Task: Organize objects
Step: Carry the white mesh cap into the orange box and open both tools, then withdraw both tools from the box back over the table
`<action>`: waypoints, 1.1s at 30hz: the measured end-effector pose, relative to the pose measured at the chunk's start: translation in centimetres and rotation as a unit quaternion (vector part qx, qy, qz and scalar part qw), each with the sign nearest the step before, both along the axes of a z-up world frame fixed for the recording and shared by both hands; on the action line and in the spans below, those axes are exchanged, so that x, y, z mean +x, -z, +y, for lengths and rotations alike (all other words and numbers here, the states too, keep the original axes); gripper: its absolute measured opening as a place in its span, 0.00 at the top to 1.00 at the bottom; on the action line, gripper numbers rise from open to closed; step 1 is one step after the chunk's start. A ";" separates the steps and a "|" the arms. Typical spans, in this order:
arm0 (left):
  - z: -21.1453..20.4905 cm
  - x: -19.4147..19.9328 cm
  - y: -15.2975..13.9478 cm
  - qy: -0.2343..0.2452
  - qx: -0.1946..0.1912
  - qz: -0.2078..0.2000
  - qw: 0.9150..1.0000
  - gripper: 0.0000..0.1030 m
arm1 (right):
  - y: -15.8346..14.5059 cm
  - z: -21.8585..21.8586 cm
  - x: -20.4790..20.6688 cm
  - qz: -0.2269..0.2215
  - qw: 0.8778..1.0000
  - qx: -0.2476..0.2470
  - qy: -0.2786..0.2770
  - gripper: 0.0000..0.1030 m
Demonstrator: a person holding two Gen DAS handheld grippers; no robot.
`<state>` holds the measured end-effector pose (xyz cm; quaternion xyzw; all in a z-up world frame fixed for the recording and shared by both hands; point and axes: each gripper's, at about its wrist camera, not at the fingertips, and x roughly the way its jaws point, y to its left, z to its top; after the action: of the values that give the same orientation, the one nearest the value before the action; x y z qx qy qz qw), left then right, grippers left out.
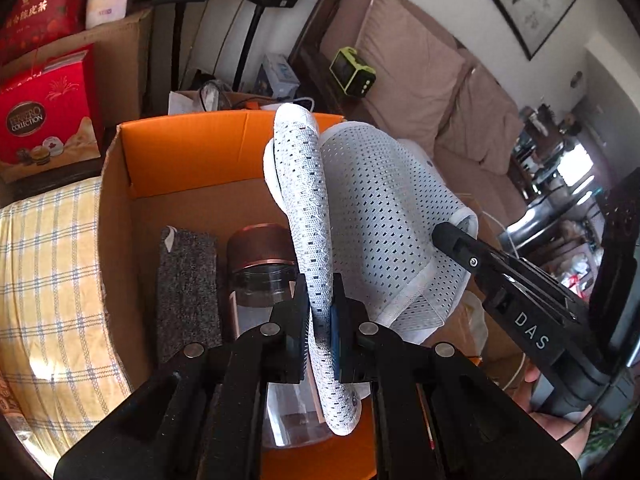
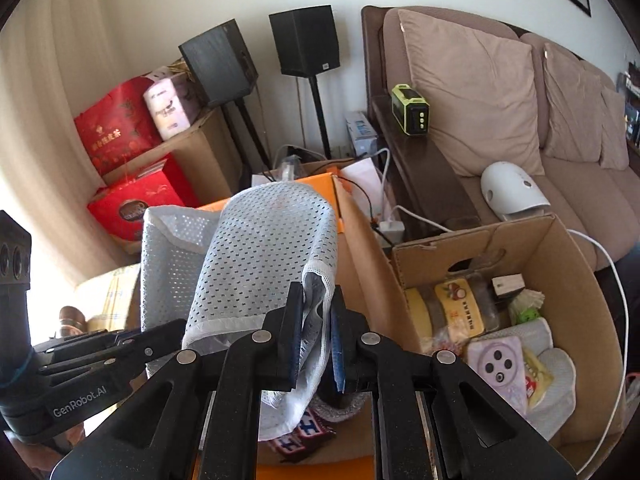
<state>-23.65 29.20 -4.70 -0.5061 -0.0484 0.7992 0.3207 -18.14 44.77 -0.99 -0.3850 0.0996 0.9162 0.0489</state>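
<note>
A white perforated mesh garment (image 1: 376,208) hangs over an orange-lined cardboard box (image 1: 188,152). My left gripper (image 1: 320,312) is shut on a folded edge of the garment. My right gripper (image 2: 316,320) is shut on another edge of the same garment (image 2: 264,256); it also shows in the left wrist view (image 1: 452,232), at the garment's right hem. The left gripper shows in the right wrist view (image 2: 168,332) at the garment's lower left. In the box lie a grey cloth (image 1: 188,280) and a clear jar with a copper lid (image 1: 260,248), below the garment.
A second cardboard box (image 2: 568,264) at the right holds snack packets, a purple case and several small items. A yellow checked cushion (image 1: 52,280) lies left of the orange box. Red gift boxes (image 1: 44,108), speaker stands (image 2: 312,96) and a brown sofa (image 2: 480,100) stand behind.
</note>
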 end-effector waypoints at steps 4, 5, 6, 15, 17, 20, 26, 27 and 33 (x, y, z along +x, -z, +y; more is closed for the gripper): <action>2.2 -0.4 1.6 0.009 -0.026 -0.012 1.000 0.92 | 1.5 0.4 -0.7 -0.016 0.998 0.057 0.010 0.89; 2.7 -0.6 2.0 0.012 -0.035 -0.017 0.999 0.91 | 1.9 0.5 -1.0 -0.021 0.997 0.069 0.011 0.89; 3.0 -0.7 2.5 0.011 -0.042 -0.021 0.999 0.91 | 2.3 0.6 -1.2 -0.026 0.997 0.078 0.011 0.89; 0.6 -0.6 1.0 0.001 -0.016 -0.020 1.000 0.50 | 4.6 0.0 -2.4 -0.070 0.989 0.134 -0.003 0.75; -0.5 -0.5 0.1 -0.003 -0.005 -0.016 1.000 0.47 | 4.6 0.1 -2.2 -0.071 0.989 0.131 -0.002 0.69; -1.9 -0.4 -1.0 -0.008 0.004 -0.012 1.000 0.44 | 3.9 0.4 -1.4 -0.063 0.992 0.109 0.002 0.56; -5.5 0.4 -2.9 -0.030 0.013 0.008 0.999 0.27 | 1.3 -0.9 0.3 -0.042 0.993 0.108 0.001 0.49; -6.2 0.6 -3.2 -0.035 0.011 0.014 0.999 0.23 | 0.8 -1.2 0.6 -0.037 0.994 0.105 -0.002 0.46; -9.8 1.7 -4.1 -0.050 -0.002 0.024 0.998 0.04 | -1.2 -4.3 1.8 -0.015 0.996 0.083 -0.032 0.25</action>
<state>-21.93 19.45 -0.56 -0.4841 -0.0639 0.8263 0.2805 -16.36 40.51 0.25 -0.3961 0.0102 0.9167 0.0524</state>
